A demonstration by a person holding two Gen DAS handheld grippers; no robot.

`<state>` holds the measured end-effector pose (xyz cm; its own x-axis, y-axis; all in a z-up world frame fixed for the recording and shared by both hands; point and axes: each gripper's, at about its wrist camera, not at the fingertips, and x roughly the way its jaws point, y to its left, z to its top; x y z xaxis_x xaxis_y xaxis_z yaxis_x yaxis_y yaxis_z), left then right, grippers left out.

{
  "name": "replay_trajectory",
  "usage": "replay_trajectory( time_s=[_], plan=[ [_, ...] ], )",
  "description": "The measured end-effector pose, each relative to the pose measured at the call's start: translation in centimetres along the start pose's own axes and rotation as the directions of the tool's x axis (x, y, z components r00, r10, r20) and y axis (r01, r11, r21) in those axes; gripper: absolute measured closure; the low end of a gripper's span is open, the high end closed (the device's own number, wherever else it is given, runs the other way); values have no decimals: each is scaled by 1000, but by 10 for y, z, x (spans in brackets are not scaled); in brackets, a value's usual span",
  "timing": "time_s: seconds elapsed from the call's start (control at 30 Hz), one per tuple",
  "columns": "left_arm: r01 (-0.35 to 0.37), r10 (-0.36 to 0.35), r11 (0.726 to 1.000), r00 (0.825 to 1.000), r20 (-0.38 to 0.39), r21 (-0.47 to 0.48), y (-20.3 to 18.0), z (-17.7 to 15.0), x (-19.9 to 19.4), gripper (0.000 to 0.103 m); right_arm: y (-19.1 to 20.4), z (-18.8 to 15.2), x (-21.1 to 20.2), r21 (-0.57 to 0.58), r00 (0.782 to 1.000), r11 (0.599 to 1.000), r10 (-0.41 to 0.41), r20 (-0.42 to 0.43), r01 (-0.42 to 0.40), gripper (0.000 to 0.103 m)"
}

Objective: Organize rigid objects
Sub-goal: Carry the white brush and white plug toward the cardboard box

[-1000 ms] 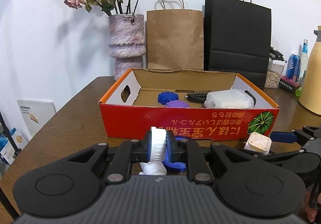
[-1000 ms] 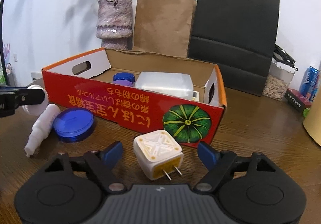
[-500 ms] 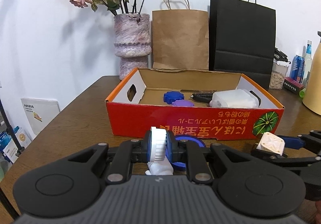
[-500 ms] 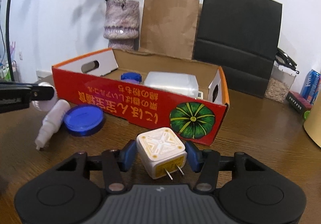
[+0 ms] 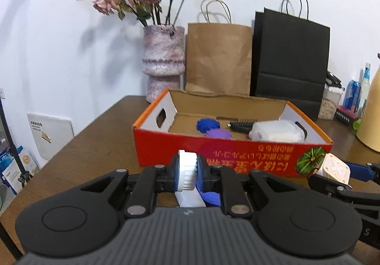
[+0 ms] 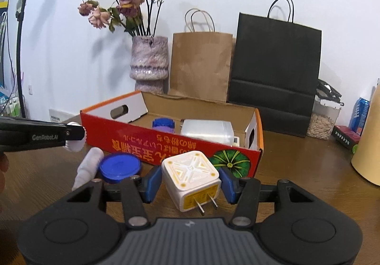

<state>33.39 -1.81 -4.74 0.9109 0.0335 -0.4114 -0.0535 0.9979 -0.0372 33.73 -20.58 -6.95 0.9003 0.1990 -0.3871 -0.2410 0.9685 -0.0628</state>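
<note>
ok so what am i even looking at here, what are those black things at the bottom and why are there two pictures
The black shapes are two hand-held grippers, tongs a person squeezes, one per hand. Each carries a camera looking along its fingers, so there is one picture from each hand.

In the left view, the left gripper is shut on a white ridged cap. In the right view, the right gripper is shut on a white plug adapter, prongs facing the camera.

On the wooden table sits a red cardboard box holding blue and purple lids, a hairbrush and a clear plastic container. In front of it lie a blue lid and a white bottle. Behind stand a vase of dried roses and two paper bags.
</note>
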Motion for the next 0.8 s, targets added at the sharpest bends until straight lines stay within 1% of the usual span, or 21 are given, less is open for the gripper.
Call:
replay_trajectory(
  time_s=[0.17,0.43,0.63,0.8],
  plan=[
    [-4,5,1000,1000,14,-20,3,9,-4,88,1,5,-4,1,1000,1000,-11,27,11,51],
    [0,1,1000,1000,18,-19,3,22,1,88,-2,19,-4,30,998,999,-12,64,10,51],
    [-3,4,1000,999,47,-30,0,37,6,88,-5,32,2,54,996,998,-18,90,13,51],
    [-3,6,998,998,58,-59,-1,46,16,88,-5,43,12,62,994,998,-23,109,16,51]
  ],
)
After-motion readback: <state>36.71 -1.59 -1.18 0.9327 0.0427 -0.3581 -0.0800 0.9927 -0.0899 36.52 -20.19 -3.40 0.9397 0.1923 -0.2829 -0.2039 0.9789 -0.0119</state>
